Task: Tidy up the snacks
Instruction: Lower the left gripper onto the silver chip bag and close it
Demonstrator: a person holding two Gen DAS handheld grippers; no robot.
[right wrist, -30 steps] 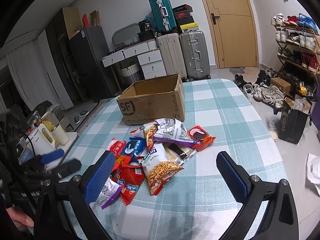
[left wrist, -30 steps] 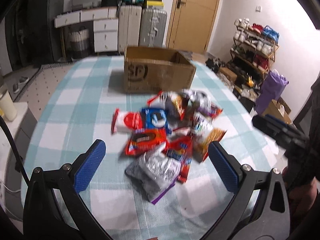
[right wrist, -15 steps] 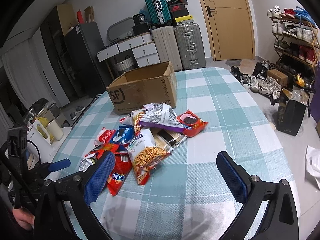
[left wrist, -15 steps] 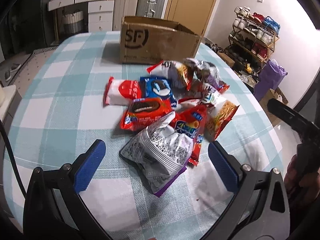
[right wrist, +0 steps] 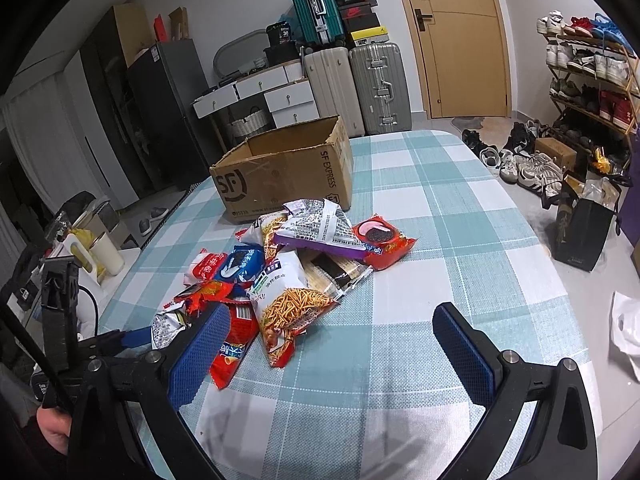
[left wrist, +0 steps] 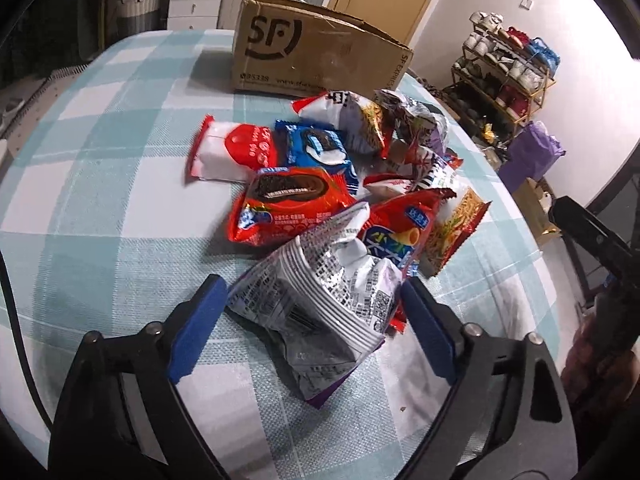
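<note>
A pile of snack packets (left wrist: 332, 184) lies on the checked tablecloth (left wrist: 100, 168), in front of an open cardboard box (left wrist: 316, 56). Nearest to me is a crinkled silver bag (left wrist: 316, 280) with a purple edge. My left gripper (left wrist: 310, 314) straddles it, and its blue pads are closing in on the bag's two sides without visibly squeezing it. In the right wrist view the box (right wrist: 280, 176) stands behind the pile, and a noodle-snack bag (right wrist: 292, 308) lies at the front. My right gripper (right wrist: 332, 344) hovers open over bare cloth beside the pile, with nothing between its fingers.
A side stand with a kettle and mugs (right wrist: 92, 252) is left of the table. Suitcases (right wrist: 360, 84) and drawers stand behind it, and a shoe rack (right wrist: 588, 80) with bags on the floor is at the right. The cloth to the right of the pile (right wrist: 460, 240) is bare.
My left gripper has come down and forward onto the pile, and its jaws have narrowed around the silver bag. The right gripper has sunk slightly.
</note>
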